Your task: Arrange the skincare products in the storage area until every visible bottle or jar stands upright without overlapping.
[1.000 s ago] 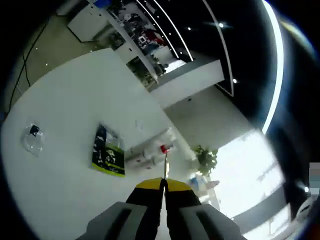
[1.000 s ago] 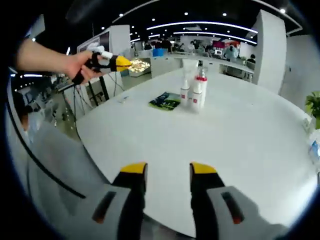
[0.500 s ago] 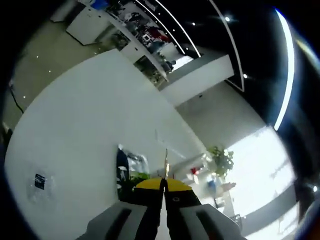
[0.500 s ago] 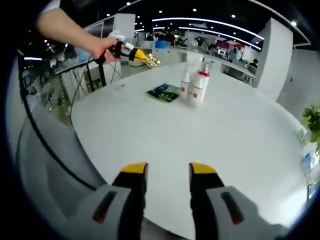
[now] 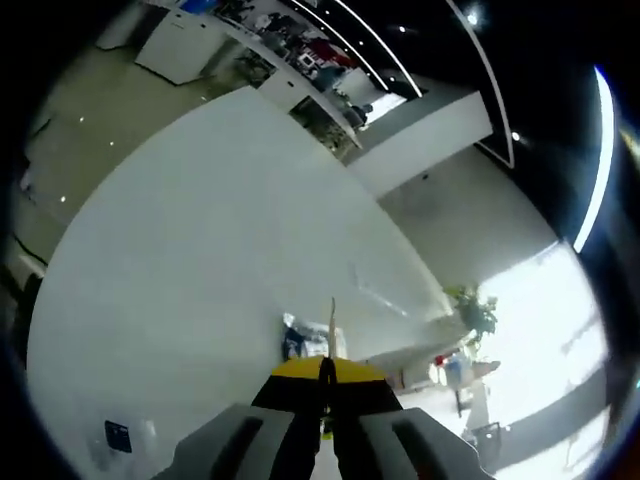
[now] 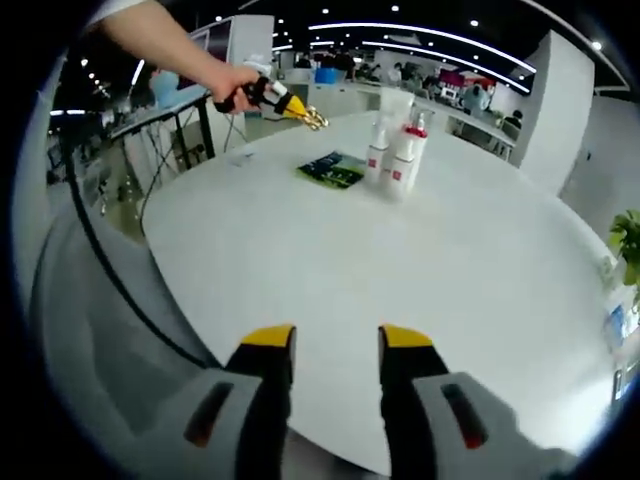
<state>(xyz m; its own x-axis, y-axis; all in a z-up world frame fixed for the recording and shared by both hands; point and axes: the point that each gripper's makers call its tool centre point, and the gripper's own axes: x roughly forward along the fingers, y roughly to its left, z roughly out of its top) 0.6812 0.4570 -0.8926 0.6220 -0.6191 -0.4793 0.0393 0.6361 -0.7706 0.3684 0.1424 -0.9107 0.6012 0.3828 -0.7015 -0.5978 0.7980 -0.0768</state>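
Note:
Several white bottles with red labels (image 6: 396, 152) stand upright close together at the far side of the round white table (image 6: 400, 270). A dark green packet (image 6: 335, 170) lies flat just left of them. In the left gripper view the packet (image 5: 297, 342) peeks out behind my jaws. My left gripper (image 5: 327, 366) is shut on a thin gold item (image 5: 332, 318) seen edge-on. A hand holds that left gripper (image 6: 300, 112) above the table's far left edge, with the gold item (image 6: 316, 121) at its tip. My right gripper (image 6: 331, 342) stands open over the near table edge, holding nothing.
A small clear bag with a black tag (image 5: 120, 436) lies on the table near the left gripper view's bottom left. A potted plant (image 6: 628, 212) stands on the right beyond the table. Desks and shelves (image 6: 440, 95) stand behind the table. A black cable (image 6: 120, 290) runs along the floor.
The hand has carried the left gripper with the gold item rightward and lower, closer to the green packet. The left gripper's camera swung, so the bottles left its view. My right gripper stays open.

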